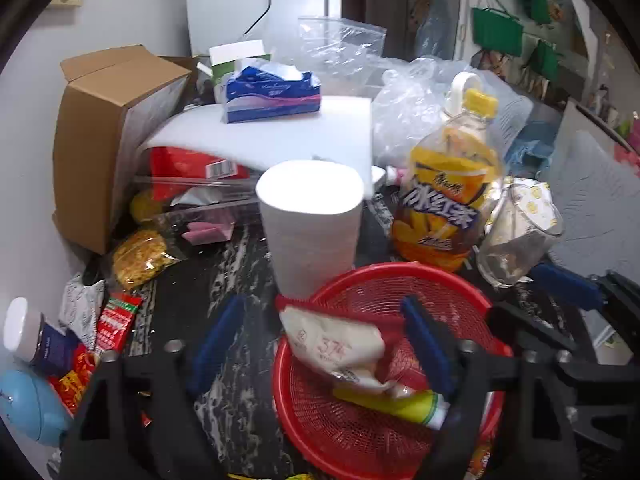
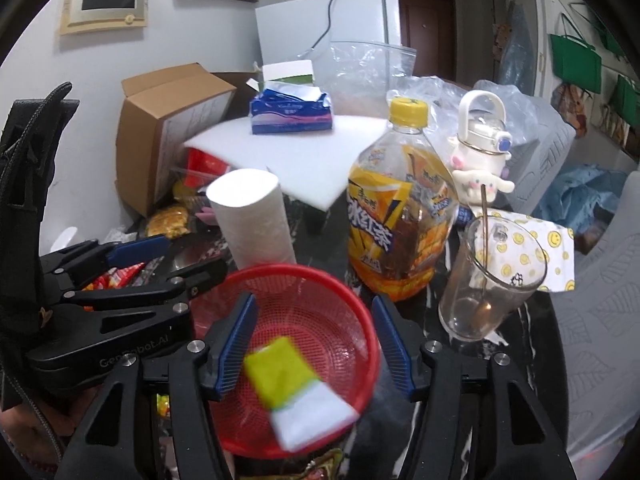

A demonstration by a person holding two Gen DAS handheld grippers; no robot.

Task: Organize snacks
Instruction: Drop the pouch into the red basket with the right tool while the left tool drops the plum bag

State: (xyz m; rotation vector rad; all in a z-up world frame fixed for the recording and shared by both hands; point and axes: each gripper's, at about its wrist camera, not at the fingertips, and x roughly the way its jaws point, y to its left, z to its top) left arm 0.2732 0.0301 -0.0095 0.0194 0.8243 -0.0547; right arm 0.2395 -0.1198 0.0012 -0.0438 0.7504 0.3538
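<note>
Landmark: one red mesh basket [image 1: 400,432] on the dark marbled tabletop [image 1: 224,280].
Snacks in basket: two seen from the left wrist, a white packet with red print [image 1: 336,348] lying over the near-left rim and a yellow-green and white packet [image 1: 400,404] beneath it. The right wrist view shows only the yellow-green one [image 2: 296,384], blurred, over the basket's middle.
Left gripper [image 1: 320,344]: jaws apart, clamping nothing; one blue pad stands left of the basket, the other inside it, the white packet between them.
Right gripper [image 2: 316,344]: jaws apart, gripping nothing; pads flank the yellow-green packet, whether they touch it I cannot tell.
Behind basket: one white paper roll [image 1: 312,224], upright, just past the far rim.
Right of the roll: one yellow-capped iced tea bottle [image 2: 400,216].
Right of basket: one clear glass [image 2: 492,276] with a spoon in it.
Left of basket: loose snack packets, among them one yellow noodle bag [image 1: 140,256] and one red packet [image 1: 116,320]; full count unclear.
Far behind basket: one cardboard box [image 1: 108,136], one blue tissue pack [image 1: 272,96] on a white foam sheet [image 1: 304,136].
</note>
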